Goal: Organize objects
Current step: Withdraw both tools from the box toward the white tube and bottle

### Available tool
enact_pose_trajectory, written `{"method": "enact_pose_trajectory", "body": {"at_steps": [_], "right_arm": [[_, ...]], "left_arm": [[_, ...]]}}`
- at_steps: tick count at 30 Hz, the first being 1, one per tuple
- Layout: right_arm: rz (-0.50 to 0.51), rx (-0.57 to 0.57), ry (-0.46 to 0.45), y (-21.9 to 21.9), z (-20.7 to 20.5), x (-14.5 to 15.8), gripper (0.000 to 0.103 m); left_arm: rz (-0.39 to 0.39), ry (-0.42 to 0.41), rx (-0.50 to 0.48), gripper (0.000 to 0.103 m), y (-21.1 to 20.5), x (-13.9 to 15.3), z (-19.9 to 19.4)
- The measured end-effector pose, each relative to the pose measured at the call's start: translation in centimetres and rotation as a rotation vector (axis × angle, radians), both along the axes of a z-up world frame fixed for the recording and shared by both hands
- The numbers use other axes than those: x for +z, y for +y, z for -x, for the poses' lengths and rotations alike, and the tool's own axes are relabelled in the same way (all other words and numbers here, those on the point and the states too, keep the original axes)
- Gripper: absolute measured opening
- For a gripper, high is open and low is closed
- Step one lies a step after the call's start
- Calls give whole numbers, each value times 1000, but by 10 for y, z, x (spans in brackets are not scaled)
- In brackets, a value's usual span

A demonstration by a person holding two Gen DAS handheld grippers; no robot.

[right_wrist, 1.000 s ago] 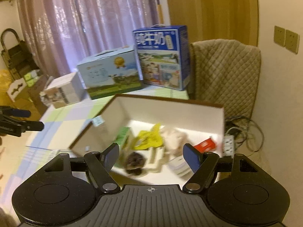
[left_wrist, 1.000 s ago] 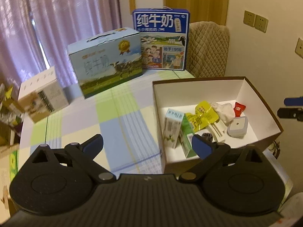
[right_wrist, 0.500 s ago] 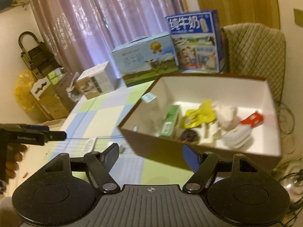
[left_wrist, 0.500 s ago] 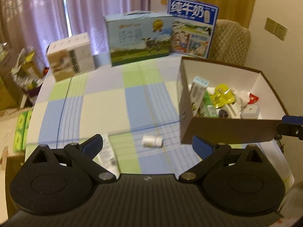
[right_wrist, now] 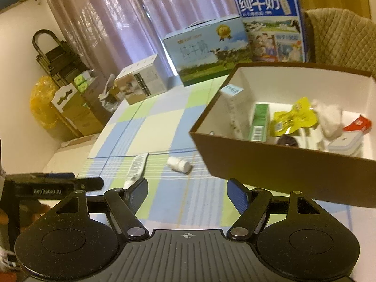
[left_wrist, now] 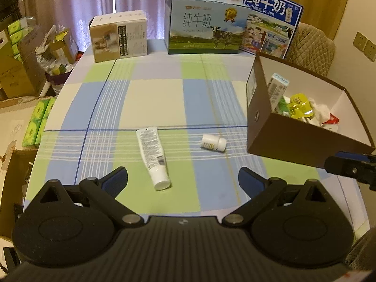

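A white tube (left_wrist: 153, 156) lies on the checked tablecloth, cap toward me, just ahead of my open left gripper (left_wrist: 182, 180). A small white pill bottle (left_wrist: 213, 142) lies on its side to the tube's right. The brown box with white inside (left_wrist: 296, 138) stands at the right and holds cartons, a yellow pouch and other small items. In the right wrist view my open right gripper (right_wrist: 187, 189) hangs near the table's front edge, with the pill bottle (right_wrist: 179, 164) and tube (right_wrist: 137, 168) ahead and the brown box (right_wrist: 270, 157) to the right. Both grippers are empty.
Three cartons line the table's far edge: a beige box (left_wrist: 119, 39), a light blue milk case (left_wrist: 204, 24) and a dark blue milk case (left_wrist: 270, 23). A padded chair (left_wrist: 312, 47) stands behind the brown box. Cardboard boxes and green packs (left_wrist: 35, 122) sit on the floor at left.
Both grippers have pulled back from over the brown box toward the table's front edge. The tube and pill bottle have come into view. Both stay open.
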State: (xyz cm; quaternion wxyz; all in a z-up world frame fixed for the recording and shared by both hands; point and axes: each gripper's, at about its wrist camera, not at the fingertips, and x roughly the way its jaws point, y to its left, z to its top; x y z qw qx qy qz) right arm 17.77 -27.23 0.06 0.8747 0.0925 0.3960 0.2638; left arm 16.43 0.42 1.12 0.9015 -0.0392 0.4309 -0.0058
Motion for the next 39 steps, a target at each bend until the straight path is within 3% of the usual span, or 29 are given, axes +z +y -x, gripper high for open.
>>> {"method": "enact_pose_trajectory", "body": {"at_steps": [10,25,34,39], "right_arm": [[21,23,4,38,-18,-11,72],[108,75,27,78,-41,-44,71],[117,82,8,92,-58,-67,71],[123,99,-24,96,-65,-79,61]], "left_arm": [[21,8,50,99,10,-16,-5],[-30,60,54,94,16,-46,-25],[-98,115,43,76,13,-77,-58],[-88,153,73,67,19,-96,-76]]}}
